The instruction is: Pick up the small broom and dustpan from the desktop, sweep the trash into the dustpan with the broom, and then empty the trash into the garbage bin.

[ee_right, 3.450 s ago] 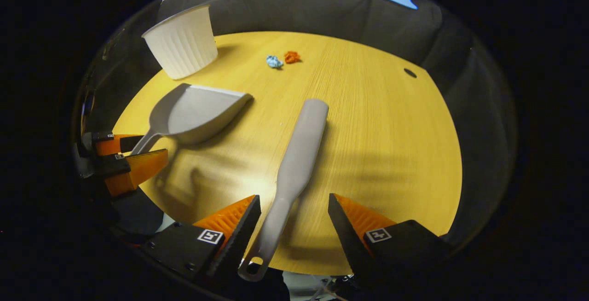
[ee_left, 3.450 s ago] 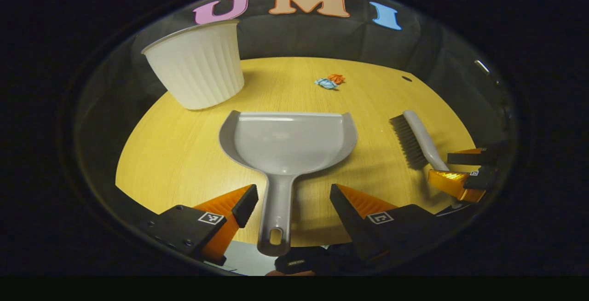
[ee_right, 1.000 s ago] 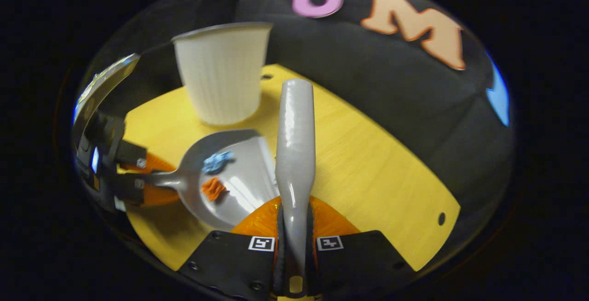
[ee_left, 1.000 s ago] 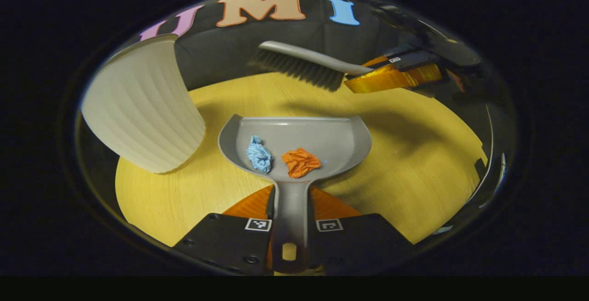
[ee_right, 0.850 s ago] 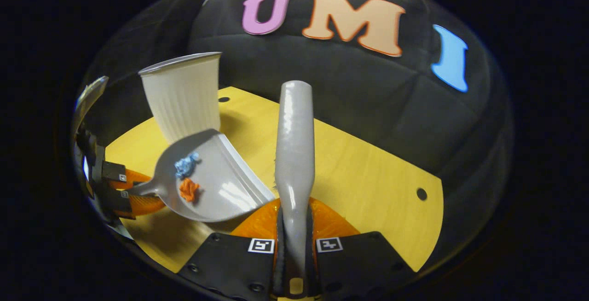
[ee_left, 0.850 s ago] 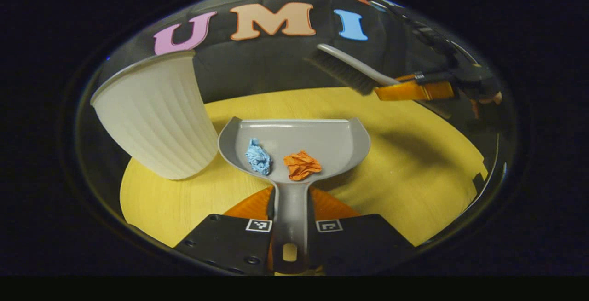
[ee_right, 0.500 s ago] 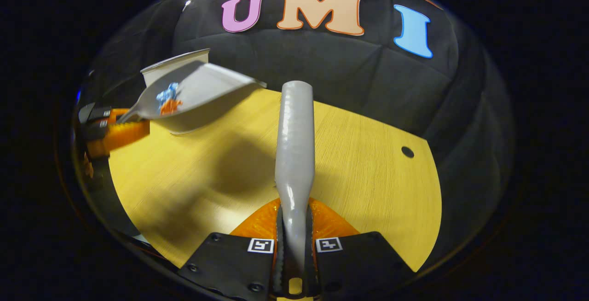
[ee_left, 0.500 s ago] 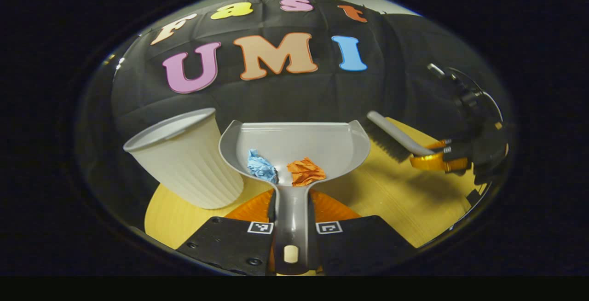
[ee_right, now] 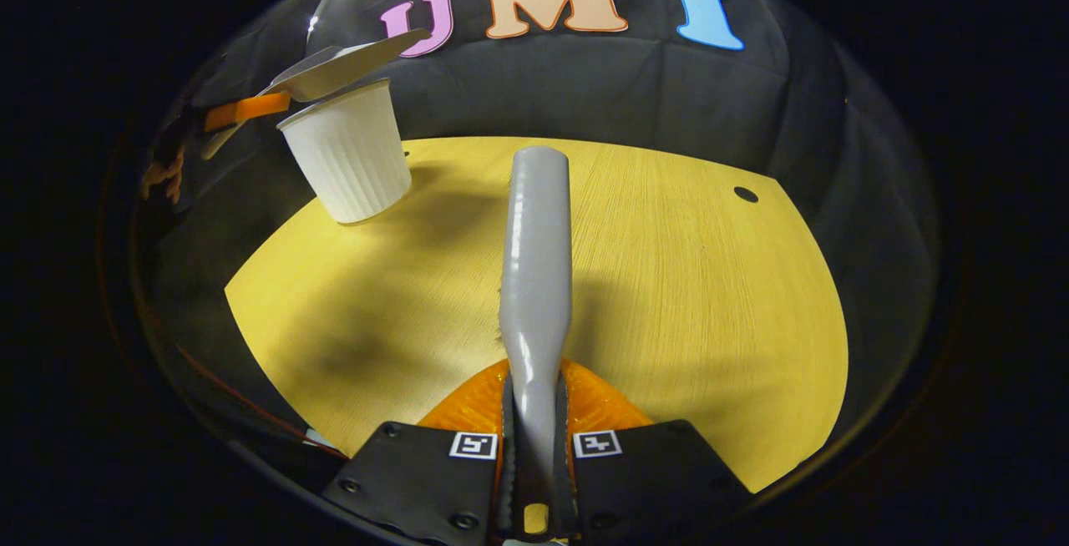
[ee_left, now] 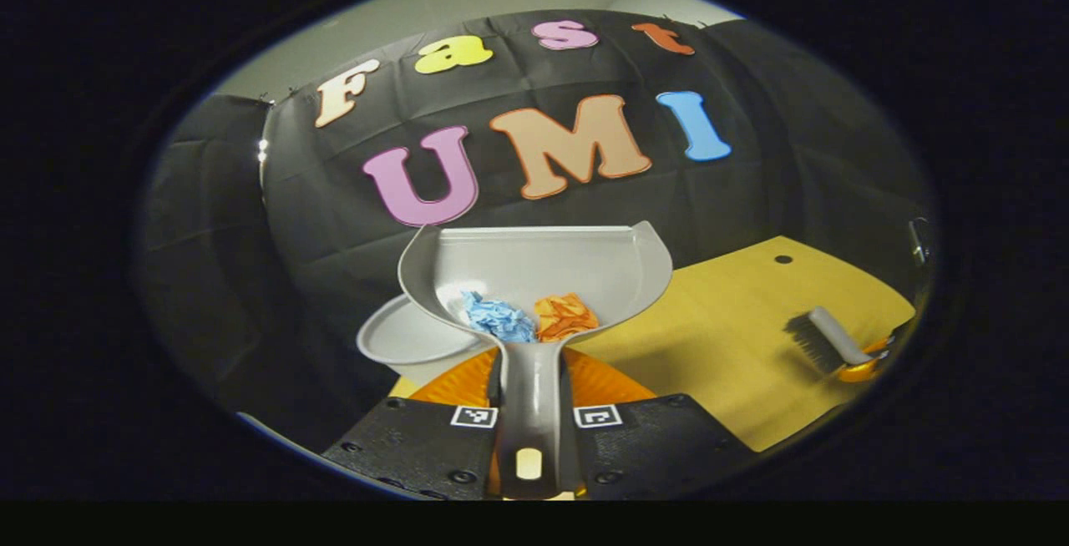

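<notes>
My left gripper point(ee_left: 531, 379) is shut on the handle of the grey dustpan point(ee_left: 534, 266), held up in the air. A crumpled blue scrap point(ee_left: 499, 317) and an orange scrap point(ee_left: 564, 315) lie at the pan's back, near the handle. The white ribbed garbage bin point(ee_left: 409, 340) sits just below and left of the pan, its rim partly hidden by it. In the right gripper view the dustpan point(ee_right: 342, 68) hovers right above the bin point(ee_right: 349, 154). My right gripper point(ee_right: 534, 412) is shut on the grey broom point(ee_right: 535, 262), low over the table; the broom's head point(ee_left: 823, 337) shows far right.
The yellow wooden table point(ee_right: 685, 295) has a small dark hole point(ee_right: 746, 194) near its far right edge. The booth's black cloth wall point(ee_right: 585, 87) stands close behind the bin. Part of a hand point(ee_right: 163, 170) shows at the far left.
The dustpan with both scraps has risen and swung left to above the bin's mouth. The broom has drawn away to the right and lower over the table.
</notes>
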A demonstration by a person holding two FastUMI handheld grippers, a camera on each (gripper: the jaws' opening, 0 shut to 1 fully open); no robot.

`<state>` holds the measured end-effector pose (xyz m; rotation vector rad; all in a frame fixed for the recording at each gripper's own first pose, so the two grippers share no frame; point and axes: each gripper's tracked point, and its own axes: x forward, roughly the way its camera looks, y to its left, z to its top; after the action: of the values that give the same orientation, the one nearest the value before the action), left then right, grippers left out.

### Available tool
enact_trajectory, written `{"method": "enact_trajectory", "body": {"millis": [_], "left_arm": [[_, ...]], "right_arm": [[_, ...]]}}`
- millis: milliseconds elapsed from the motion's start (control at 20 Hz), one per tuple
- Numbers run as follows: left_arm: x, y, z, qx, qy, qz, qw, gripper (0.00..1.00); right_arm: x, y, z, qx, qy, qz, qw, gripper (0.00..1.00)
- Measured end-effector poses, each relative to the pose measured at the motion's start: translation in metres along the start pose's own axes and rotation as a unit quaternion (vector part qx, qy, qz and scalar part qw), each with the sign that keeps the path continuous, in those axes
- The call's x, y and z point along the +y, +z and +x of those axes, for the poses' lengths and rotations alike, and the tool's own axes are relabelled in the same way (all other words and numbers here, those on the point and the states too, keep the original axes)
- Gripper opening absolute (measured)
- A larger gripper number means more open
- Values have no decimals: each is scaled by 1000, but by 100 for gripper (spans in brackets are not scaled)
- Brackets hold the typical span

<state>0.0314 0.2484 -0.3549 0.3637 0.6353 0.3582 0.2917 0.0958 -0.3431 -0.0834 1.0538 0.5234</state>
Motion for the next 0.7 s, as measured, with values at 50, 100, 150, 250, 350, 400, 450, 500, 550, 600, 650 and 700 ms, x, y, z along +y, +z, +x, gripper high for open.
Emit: {"method": "enact_trajectory", "body": {"millis": [50, 100, 150, 250, 350, 400, 450, 500, 550, 600, 650, 700], "left_arm": [[12, -2, 0, 6, 20, 18, 1000, 18], [40, -4, -1, 12, 39, 38, 998, 19], [58, -7, 5, 23, 57, 59, 996, 19], [92, -17, 18, 45, 80, 104, 990, 18], [113, -25, 22, 64, 97, 153, 981, 19], [124, -26, 27, 70, 102, 180, 976, 19], [132, -26, 31, 76, 109, 206, 970, 19], [143, -29, 33, 83, 113, 239, 961, 19], [151, -26, 38, 89, 116, 279, 949, 19], [155, -26, 39, 91, 118, 320, 936, 19], [158, -26, 38, 91, 120, 361, 920, 19], [160, -26, 37, 92, 119, 402, 903, 19]], "right_arm": [[1, -2, 1, 1, 1, -1, 1000, 19], [2, -3, 0, 1, 2, -3, 1000, 19], [2, -4, 1, 2, 3, -4, 1000, 19], [5, -7, 1, 5, 6, -9, 1000, 19], [8, -12, 2, 9, 8, -17, 1000, 19], [10, -14, 2, 11, 9, -21, 1000, 19], [12, -16, 3, 13, 10, -24, 1000, 19], [13, -17, 3, 15, 13, -28, 999, 19], [14, -18, 3, 18, 15, -33, 999, 19], [15, -19, 4, 19, 16, -42, 999, 19], [16, -17, 4, 20, 15, -50, 998, 19], [19, -19, 5, 21, 16, -54, 998, 19]]}}
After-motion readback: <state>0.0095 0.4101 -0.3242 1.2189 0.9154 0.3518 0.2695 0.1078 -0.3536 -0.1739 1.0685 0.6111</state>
